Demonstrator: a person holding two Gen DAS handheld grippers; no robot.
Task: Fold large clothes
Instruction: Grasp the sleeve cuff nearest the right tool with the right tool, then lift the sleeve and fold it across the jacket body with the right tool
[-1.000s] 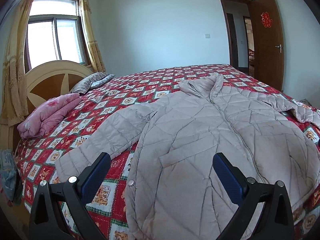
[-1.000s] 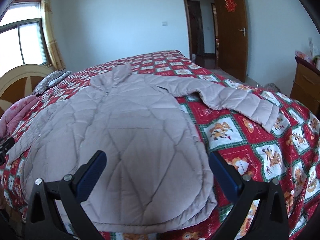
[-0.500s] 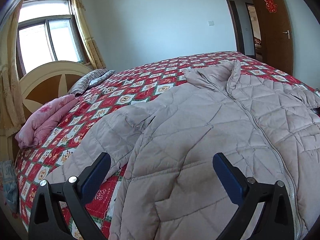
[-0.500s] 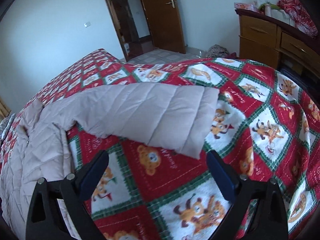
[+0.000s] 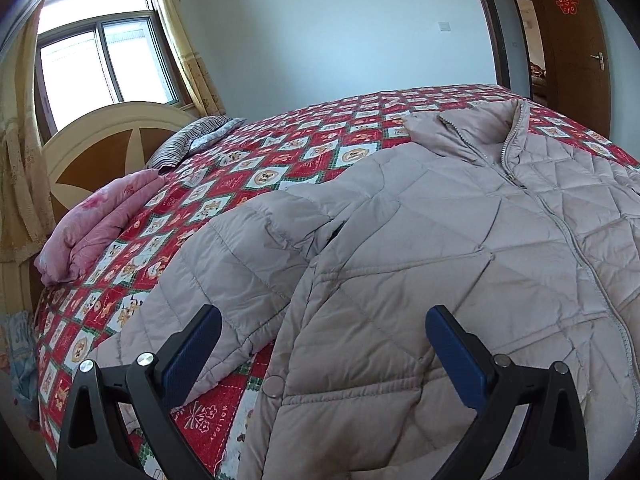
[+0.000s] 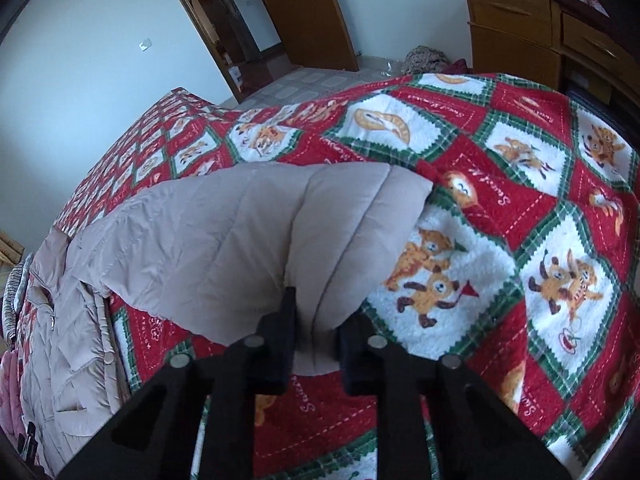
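A beige quilted puffer jacket lies zipped and face up on a bed with a red patterned blanket. My left gripper is open, its blue pads above the jacket's left side, where the left sleeve meets the body. In the right wrist view my right gripper is shut on the cuff end of the jacket's right sleeve, which bunches between the jaws. The jacket body lies to the left.
A folded pink quilt and a striped pillow lie by the round headboard. A window is behind it. An open brown door and a wooden dresser stand beyond the bed's foot.
My right gripper swung from the jacket's hem to the right sleeve and closed on its cuff. My left gripper moved forward and lower over the jacket's left side, staying open.
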